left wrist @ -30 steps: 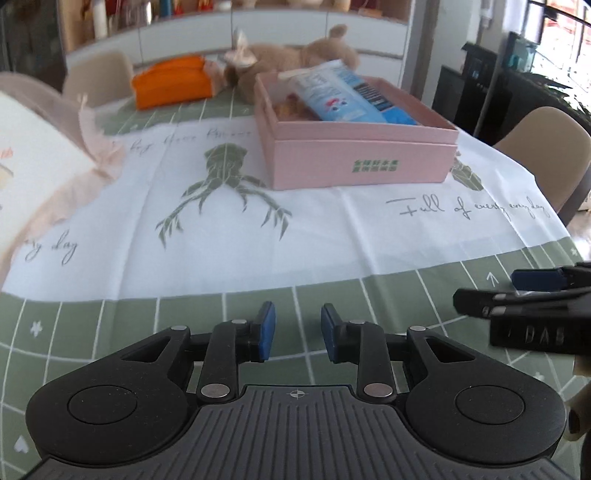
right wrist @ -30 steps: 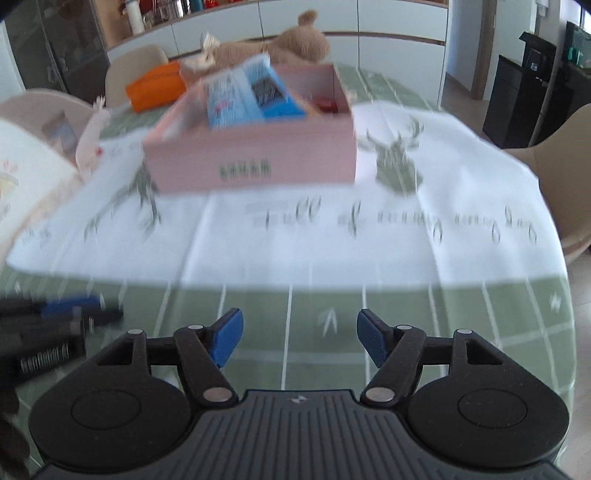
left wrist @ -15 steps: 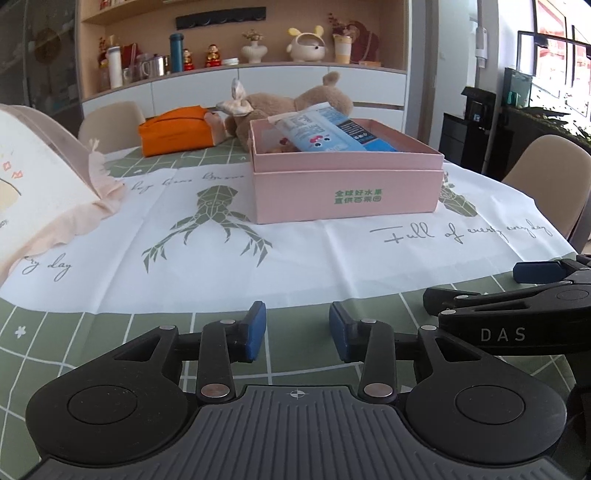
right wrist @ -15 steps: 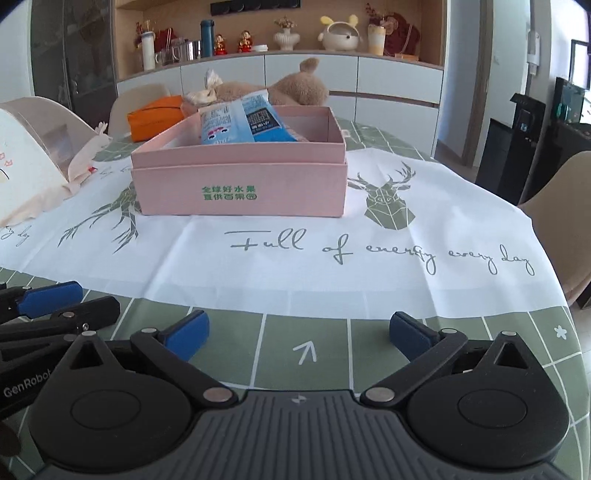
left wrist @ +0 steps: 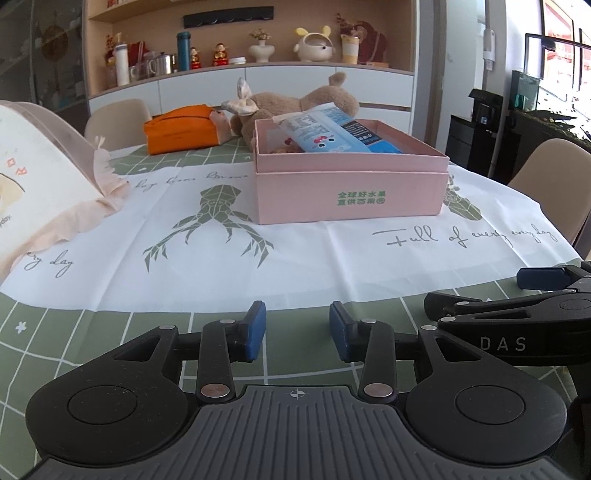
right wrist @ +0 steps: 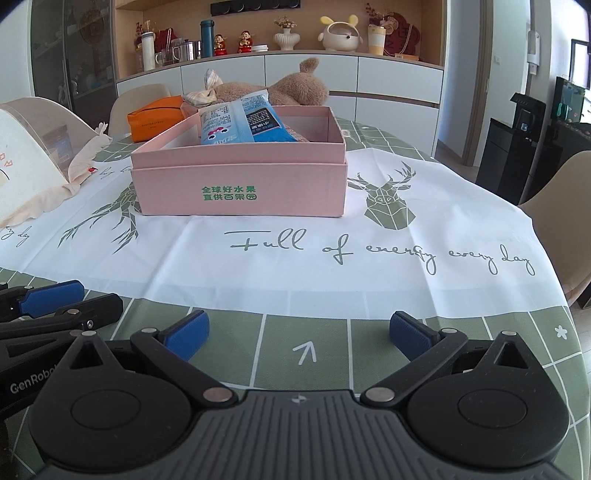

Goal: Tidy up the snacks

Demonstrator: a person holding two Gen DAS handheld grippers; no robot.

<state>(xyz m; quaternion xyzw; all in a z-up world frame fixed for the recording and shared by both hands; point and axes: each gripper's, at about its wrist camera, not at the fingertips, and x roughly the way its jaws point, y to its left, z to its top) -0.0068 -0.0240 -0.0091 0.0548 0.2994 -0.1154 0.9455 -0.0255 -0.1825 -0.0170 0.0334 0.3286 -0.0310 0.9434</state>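
Note:
A pink box point(left wrist: 351, 192) stands on the white cloth in the middle of the table; it also shows in the right wrist view point(right wrist: 240, 184). A blue snack packet point(left wrist: 332, 134) leans inside it and sticks out above the rim, seen too in the right wrist view point(right wrist: 243, 123). My left gripper point(left wrist: 297, 330) is open and empty, low over the green table edge. My right gripper point(right wrist: 297, 332) is wide open and empty beside it. Both are well short of the box. Each gripper shows at the edge of the other's view.
An orange pouch point(left wrist: 181, 127) and a brown plush toy point(left wrist: 317, 98) lie behind the box. A cream cloth bag point(left wrist: 33, 192) sits at the left. Beige chairs point(left wrist: 554, 184) stand around the table. A cabinet with ornaments point(right wrist: 332, 33) lines the far wall.
Both grippers tilted up and settled low near the table's front edge. The left jaws opened a little; the right jaws opened much wider. The box and packet have not moved.

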